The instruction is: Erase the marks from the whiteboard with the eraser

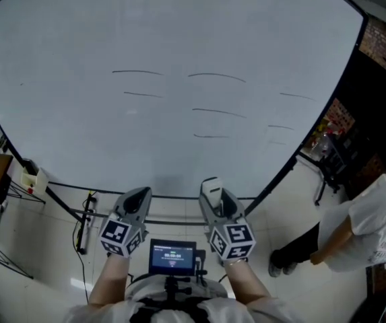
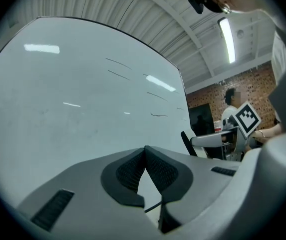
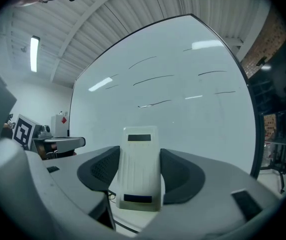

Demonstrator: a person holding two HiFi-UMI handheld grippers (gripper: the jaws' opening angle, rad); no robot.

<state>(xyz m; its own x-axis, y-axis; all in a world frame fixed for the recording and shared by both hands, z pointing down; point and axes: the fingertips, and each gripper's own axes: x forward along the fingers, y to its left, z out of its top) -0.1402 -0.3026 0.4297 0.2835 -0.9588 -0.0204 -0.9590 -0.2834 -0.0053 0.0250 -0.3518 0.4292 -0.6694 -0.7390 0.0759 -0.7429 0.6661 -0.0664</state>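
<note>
The left tongs [image 2: 145,150] are pressed together, their ribbed pads meeting at the tips with nothing caught between them. The right tongs [image 3: 140,151] are clamped on a pale eraser [image 3: 140,176], which stands upright between the two pads. Its upper end sticks out past the tips and a dark strip shows at each end of its face.

The whiteboard [image 1: 179,32] rises ahead of both tongs and fills most of what lies beyond their tips. The marks [image 1: 218,111] are short, thin dark strokes scattered in rough rows across its middle. They sit well above and ahead of the eraser, some straight up from the right tongs and others off to either side. No view shows the eraser touching the board.

The two tongs are held side by side, near each other, both pointing at the lower edge of the board. Each carries a cube with square markers at its rear, the left cube [image 1: 120,235] and the right cube [image 1: 233,239]. A small lit screen [image 1: 172,256] sits behind and between them. Below is a tiled floor [image 1: 280,224]. A person in a white top [image 1: 371,224] stands well off to the right of the right tongs.
</note>
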